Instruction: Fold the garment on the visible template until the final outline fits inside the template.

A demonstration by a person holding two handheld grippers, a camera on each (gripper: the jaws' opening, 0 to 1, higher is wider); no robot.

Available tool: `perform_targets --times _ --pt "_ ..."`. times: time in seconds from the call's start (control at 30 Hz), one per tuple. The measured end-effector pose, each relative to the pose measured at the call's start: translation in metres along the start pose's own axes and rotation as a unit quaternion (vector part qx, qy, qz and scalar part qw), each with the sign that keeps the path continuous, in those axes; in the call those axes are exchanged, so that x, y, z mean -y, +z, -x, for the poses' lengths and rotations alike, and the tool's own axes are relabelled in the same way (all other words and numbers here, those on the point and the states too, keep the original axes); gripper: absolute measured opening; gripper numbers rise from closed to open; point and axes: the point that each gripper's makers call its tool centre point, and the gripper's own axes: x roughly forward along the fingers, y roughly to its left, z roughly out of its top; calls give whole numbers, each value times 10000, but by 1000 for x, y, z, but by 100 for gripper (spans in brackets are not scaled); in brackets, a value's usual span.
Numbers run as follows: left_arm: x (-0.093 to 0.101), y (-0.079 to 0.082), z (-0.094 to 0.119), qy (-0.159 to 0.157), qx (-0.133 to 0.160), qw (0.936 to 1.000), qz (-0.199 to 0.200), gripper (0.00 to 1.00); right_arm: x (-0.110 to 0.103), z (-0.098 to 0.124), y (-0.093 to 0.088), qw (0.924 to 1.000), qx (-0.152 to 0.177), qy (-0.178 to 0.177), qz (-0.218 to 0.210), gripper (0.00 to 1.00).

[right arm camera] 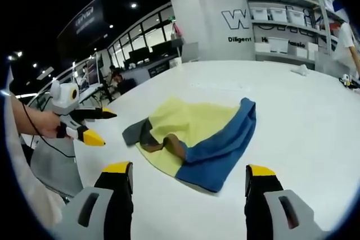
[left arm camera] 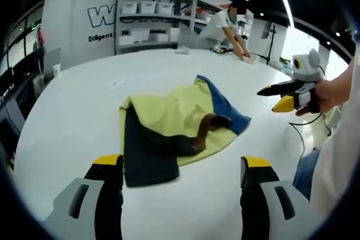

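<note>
A loosely folded garment [left arm camera: 174,116], yellow with a blue panel, a dark grey part and a brown strip, lies on the white table [left arm camera: 73,116]. My left gripper [left arm camera: 181,164] hangs open just short of the garment's dark grey edge, holding nothing. To the right, a hand holds my right gripper [left arm camera: 269,99] open above the table, clear of the blue edge. In the right gripper view the garment [right arm camera: 191,127] lies ahead of the open right gripper [right arm camera: 188,170], blue side nearest. The left gripper [right arm camera: 109,128] is off to the left, open, near the grey corner.
The table [right arm camera: 304,116] stretches wide around the garment. Shelves with white bins [left arm camera: 149,9] stand at the back wall. A person [left arm camera: 228,23] leans over the table's far edge near small items. A black cable [left arm camera: 301,139] hangs off the right edge.
</note>
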Motion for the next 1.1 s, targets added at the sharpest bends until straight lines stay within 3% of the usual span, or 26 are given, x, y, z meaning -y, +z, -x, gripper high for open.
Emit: perform_targets --times 0.27,0.53,0.73,0.9,1.03,1.1 --pt "5 3 -11 -139 -53 9997 -184 80 -3 -11 2 9997 -86 164 167 70" --pt "14 6 -26 -420 -179 9971 -615 74 -7 -25 1 9979 -219 443 422 62" --pt "17 5 -40 -595 -318 9933 -942 61 -7 -36 0 9951 -340 661 659 55" --pt "18 2 -52 -778 -513 9845 -1485 49 -6 -45 -2 9901 -489 880 983 46" --pt "16 1 -61 -829 -652 9747 -1969 43 -4 -52 -5 9817 -687 1053 1432 42" --pt "14 2 -64 -837 -685 9731 -2034 38 -4 -54 -6 9780 -750 1125 1586 40"
